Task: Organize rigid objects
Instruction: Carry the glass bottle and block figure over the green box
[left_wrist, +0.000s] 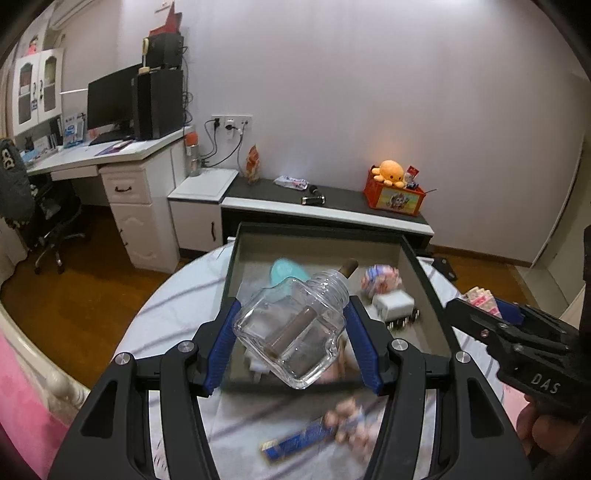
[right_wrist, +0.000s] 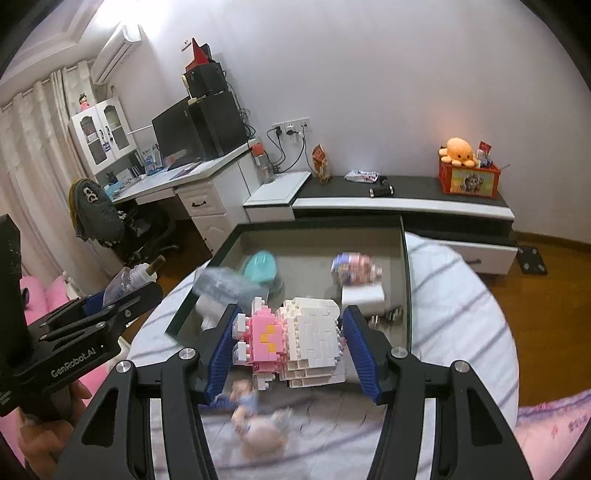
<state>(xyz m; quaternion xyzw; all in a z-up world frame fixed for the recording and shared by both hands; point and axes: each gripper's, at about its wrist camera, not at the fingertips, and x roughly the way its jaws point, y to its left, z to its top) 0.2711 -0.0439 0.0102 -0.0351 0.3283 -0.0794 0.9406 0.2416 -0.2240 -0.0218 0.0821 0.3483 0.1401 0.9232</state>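
Blue-padded left gripper (left_wrist: 291, 332) pinching clear glass bottle (left_wrist: 295, 328) at its shoulders, bottle tilted, neck up and away, a brown stick standing inside and poking out of the mouth. Right gripper (right_wrist: 288, 339) pinching pink-and-white brick figure (right_wrist: 291, 339) lying sideways between the pads. Both loads held in the air above near edge of grey tray (left_wrist: 428, 295).

Tray already holding: teal bowl (right_wrist: 260, 264), wrapped pink-and-blue packet (right_wrist: 352, 267), white charger block (left_wrist: 393, 304), some small metal pieces beside it. Blurred blue box (left_wrist: 295, 439) and small doll (right_wrist: 255, 417) on the cloth below, outside tray.

Risks, as judged:
- Smooth glass gripped on curved shoulders, tilted: likely to twist or slip out if the pinch eases.
- Stick loose in neck: could slide out on further tilt.
- Brick figure clamped end to end: squeeze may pop bricks apart; pieces scattering into tray.
- Two grippers close side by side over one tray: chance of knocking each other, or setting down on top of charger or bowl.

Surface: round table (right_wrist: 461, 314) under pale cloth with dark stripes. Room: wooden floor, white desk (right_wrist: 207, 177) with monitor, low dark-topped cabinet (right_wrist: 406, 192) carrying orange crate with plush octopus (right_wrist: 458, 149), pink bedding at the edges.
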